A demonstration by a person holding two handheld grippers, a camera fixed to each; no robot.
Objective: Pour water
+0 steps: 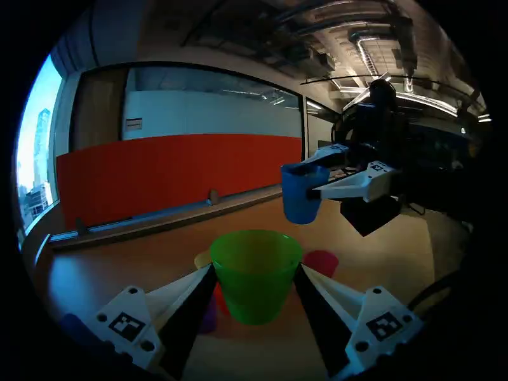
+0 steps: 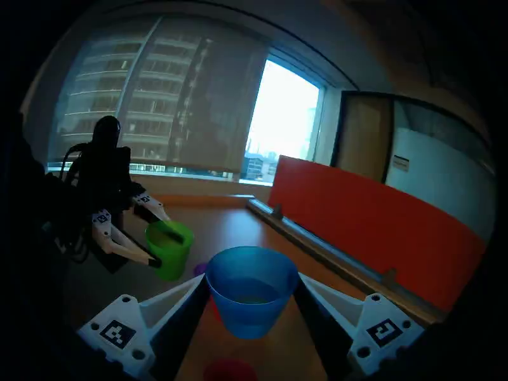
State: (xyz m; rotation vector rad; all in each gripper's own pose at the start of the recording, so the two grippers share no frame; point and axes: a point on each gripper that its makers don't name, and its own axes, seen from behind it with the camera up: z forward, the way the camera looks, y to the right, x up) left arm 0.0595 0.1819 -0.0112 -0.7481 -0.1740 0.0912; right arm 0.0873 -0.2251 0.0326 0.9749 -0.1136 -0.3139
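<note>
A green cup (image 1: 257, 274) stands upright between the fingers of my left gripper (image 1: 255, 282), which is shut on it and holds it above the wooden table (image 1: 159, 267). Farther off to the right, the right gripper (image 1: 320, 181) holds a blue cup (image 1: 301, 193) upright in the air. In the right gripper view, that blue cup (image 2: 251, 289) sits clamped in my right gripper (image 2: 253, 298), with a little water in its bottom. The green cup (image 2: 168, 249) hangs to the left in the left gripper (image 2: 162, 241).
Below the held cups, a red cup (image 1: 322, 261), a yellow one (image 1: 203, 258) and a purple one (image 1: 209, 315) stand on the table. A red partition (image 1: 178, 168) with a rail runs along the table's far edge. Windows (image 2: 190, 101) lie beyond.
</note>
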